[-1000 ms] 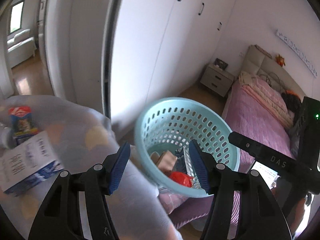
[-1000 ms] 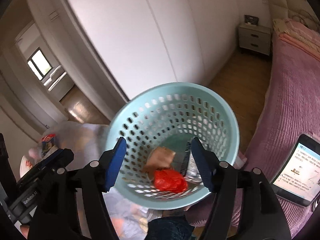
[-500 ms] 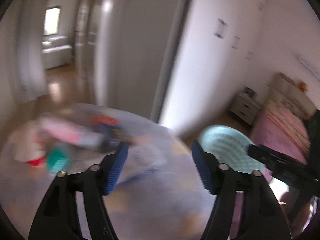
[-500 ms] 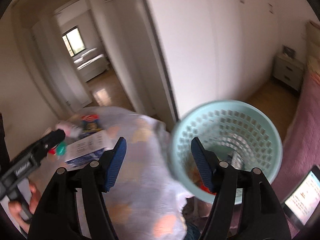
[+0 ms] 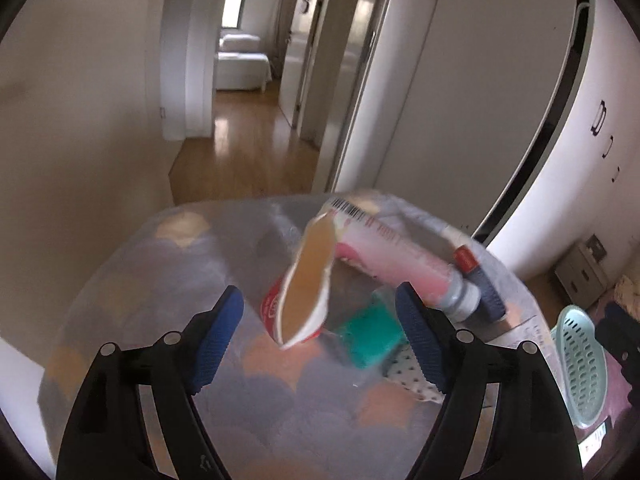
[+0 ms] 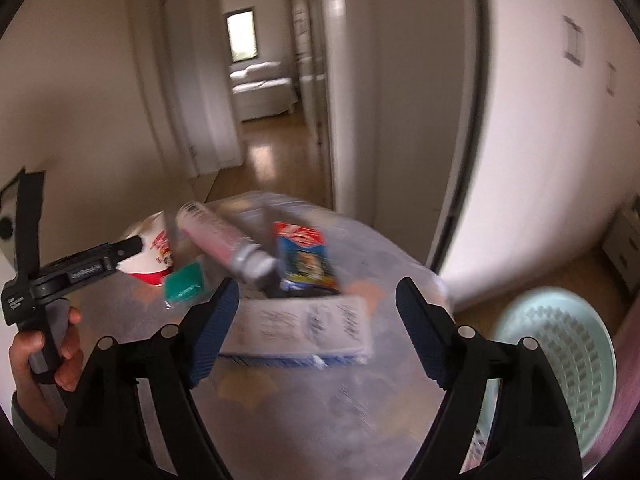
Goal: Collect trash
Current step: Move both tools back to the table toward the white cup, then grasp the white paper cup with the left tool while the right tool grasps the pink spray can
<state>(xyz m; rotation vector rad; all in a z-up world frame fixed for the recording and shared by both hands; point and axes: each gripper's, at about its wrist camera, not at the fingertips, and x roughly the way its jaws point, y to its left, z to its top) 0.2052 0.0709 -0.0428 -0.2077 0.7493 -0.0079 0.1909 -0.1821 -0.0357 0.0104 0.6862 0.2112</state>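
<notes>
Wrist views: both tools swung from basket to table trash, opening, empty.

Left gripper jaws opening, nothing between them, angled downward. Right gripper jaws opening too, empty, angled downward. Left hand at 9 o'clock clutches its gripper's handle.

Right gripper opening, empty, over white box; basket right.
</notes>
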